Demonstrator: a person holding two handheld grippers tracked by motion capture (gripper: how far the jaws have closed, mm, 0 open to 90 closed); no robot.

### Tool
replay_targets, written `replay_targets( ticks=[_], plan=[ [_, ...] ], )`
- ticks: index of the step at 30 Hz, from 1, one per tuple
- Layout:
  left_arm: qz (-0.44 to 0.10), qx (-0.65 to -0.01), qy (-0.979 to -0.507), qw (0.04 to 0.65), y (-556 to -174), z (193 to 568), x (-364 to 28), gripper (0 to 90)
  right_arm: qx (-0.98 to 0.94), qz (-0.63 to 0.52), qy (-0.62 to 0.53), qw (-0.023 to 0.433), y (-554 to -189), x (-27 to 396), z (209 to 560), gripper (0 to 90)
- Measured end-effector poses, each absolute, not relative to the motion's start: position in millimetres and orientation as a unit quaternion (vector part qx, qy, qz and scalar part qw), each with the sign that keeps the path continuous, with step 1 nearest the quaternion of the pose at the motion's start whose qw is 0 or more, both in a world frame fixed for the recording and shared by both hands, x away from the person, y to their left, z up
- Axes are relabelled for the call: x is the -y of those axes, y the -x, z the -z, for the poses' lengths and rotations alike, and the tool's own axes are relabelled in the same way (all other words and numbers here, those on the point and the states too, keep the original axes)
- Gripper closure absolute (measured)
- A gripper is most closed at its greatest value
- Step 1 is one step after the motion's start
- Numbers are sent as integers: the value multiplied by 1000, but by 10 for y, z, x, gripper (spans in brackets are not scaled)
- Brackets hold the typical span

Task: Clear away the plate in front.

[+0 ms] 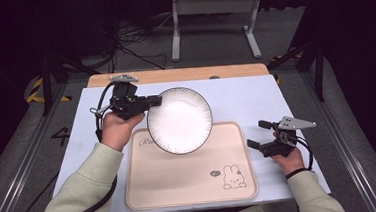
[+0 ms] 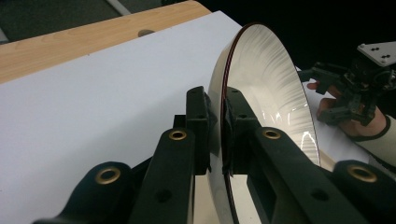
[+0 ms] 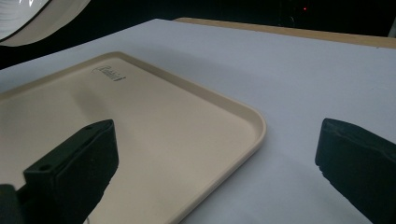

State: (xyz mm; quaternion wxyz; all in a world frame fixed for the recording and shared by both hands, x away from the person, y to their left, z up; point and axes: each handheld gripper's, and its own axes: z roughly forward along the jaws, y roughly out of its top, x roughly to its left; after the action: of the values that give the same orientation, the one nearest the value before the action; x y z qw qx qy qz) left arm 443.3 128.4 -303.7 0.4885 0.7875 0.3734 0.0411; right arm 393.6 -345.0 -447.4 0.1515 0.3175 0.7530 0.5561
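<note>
A white plate [image 1: 179, 119] with a dark ribbed rim hangs in the air over the far left part of a beige tray [image 1: 181, 179]. My left gripper [image 1: 156, 101] is shut on the plate's left rim. In the left gripper view the plate [image 2: 268, 88] stands edge-on with one jaw on each face of its rim, my left gripper [image 2: 218, 116] clamping it. My right gripper [image 1: 258, 134] stands open just right of the tray, low over the table, with nothing between its jaws. The right gripper view shows the tray's near corner [image 3: 252, 119] between my right gripper's [image 3: 217, 154] wide-apart jaws.
The tray carries a small rabbit drawing [image 1: 232, 177] near its front right corner. A white sheet [image 1: 245, 99] covers the table, with a wooden strip [image 1: 174, 75] along the far edge. Cables and a metal stand [image 1: 214, 14] lie on the floor beyond.
</note>
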Motion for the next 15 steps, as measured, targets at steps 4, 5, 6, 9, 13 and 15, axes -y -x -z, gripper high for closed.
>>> replay_targets(
  ticks=[4, 5, 6, 9, 13, 15],
  plan=[
    [-35, -364, -792, 490, -4380, 3038, -1245, 831, -753, -556, -318, 151, -3936, 3451, 4474, 1],
    [-34, -361, -794, 488, -4369, 3042, -1234, 831, -753, -557, -318, 151, -3936, 3451, 4474, 1],
    [-34, -359, -795, 488, -4357, 3048, -1223, 831, -753, -557, -318, 151, -3936, 3451, 4474, 1],
    [-30, -353, -799, 486, -4321, 3077, -1183, 830, -752, -557, -318, 151, -3935, 3452, 4473, 1],
    [-23, -350, -803, 482, -4300, 3120, -1149, 829, -752, -557, -318, 151, -3935, 3452, 4473, 1],
    [-20, -346, -806, 479, -4286, 3143, -1126, 829, -752, -557, -318, 151, -3935, 3452, 4473, 1]
  ],
)
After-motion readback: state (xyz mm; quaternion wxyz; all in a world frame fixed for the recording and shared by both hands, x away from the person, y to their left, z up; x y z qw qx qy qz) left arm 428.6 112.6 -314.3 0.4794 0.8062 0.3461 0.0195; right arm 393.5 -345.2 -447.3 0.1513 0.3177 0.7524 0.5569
